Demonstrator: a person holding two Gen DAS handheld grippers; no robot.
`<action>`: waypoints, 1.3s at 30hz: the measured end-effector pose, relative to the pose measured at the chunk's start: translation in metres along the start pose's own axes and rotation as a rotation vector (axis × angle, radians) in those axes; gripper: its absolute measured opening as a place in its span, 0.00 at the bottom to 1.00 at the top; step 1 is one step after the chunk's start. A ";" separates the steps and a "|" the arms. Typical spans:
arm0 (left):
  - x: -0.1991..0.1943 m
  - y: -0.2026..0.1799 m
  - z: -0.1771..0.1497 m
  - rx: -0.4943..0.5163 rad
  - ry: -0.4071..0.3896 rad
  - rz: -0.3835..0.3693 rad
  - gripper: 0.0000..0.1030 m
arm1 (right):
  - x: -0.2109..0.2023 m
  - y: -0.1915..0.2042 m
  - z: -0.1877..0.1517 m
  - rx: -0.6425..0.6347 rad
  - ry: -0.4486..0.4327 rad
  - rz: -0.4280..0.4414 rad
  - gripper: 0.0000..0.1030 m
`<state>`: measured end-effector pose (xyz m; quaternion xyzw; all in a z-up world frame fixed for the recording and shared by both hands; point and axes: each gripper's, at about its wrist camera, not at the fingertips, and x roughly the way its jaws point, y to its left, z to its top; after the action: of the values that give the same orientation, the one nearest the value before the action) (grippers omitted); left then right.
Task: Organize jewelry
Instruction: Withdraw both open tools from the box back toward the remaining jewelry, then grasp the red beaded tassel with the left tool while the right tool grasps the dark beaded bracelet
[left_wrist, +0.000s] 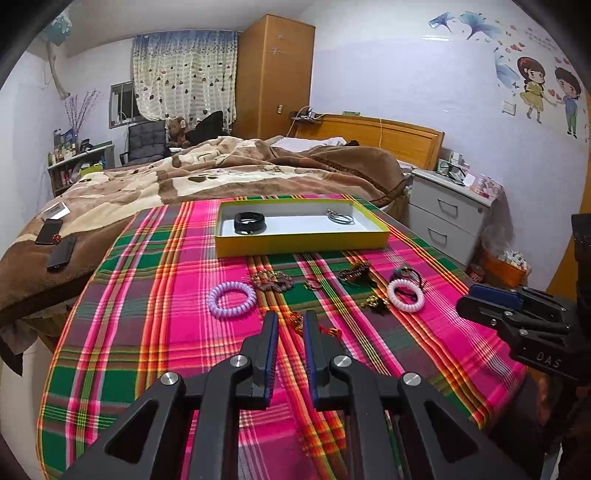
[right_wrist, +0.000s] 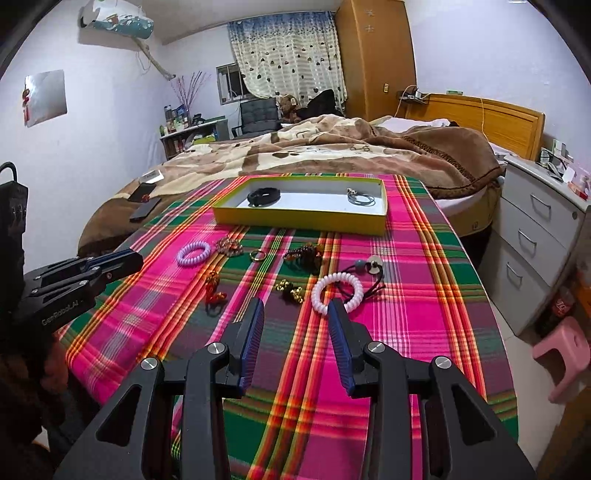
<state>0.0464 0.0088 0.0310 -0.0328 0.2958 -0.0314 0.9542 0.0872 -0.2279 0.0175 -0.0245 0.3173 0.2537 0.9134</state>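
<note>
Right wrist view shows the right gripper (right_wrist: 295, 308) low in the frame with its jaws standing wide and nothing between them. Just above its right fingertip, touching or nearly so in the picture, lies the white coil hair tie (right_wrist: 337, 288), flat on the plaid tablecloth (right_wrist: 424, 314). That is the relation that matters: the ring lies ahead and slightly to the right of the jaw gap, so I judge the tongs must shift right before closing on its near edge (a ring has no long axis to line up with). A gold trinket (right_wrist: 290, 290) sits just left of the ring, almost straight ahead of the gap, and could as easily be the target.

Left wrist view has the left gripper (left_wrist: 290, 319) at lower centre, jaws narrowly parted and holding nothing; a small red and gold charm (left_wrist: 295, 320) lies on the cloth right at the fingertips, seen through the gap. The purple coil hair tie (left_wrist: 231, 300) lies up and to the left of it.

The yellow box (right_wrist: 295, 218) sits in the upper middle of both views, already holding a black band (right_wrist: 263, 196) at its left and a grey ring pair (right_wrist: 360, 198) at its right. Each hand is nearer its own side's pieces.
</note>
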 end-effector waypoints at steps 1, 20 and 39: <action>0.000 -0.001 0.000 -0.001 0.002 -0.001 0.14 | 0.001 -0.001 0.000 0.001 0.000 -0.001 0.36; 0.049 -0.015 0.003 -0.004 0.087 -0.043 0.36 | 0.029 -0.008 0.013 0.011 0.014 0.007 0.47; 0.105 -0.007 0.003 -0.067 0.254 0.021 0.24 | 0.082 -0.019 0.042 0.001 0.094 0.040 0.47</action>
<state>0.1341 -0.0061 -0.0247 -0.0573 0.4153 -0.0153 0.9077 0.1746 -0.1993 0.0000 -0.0298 0.3605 0.2702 0.8923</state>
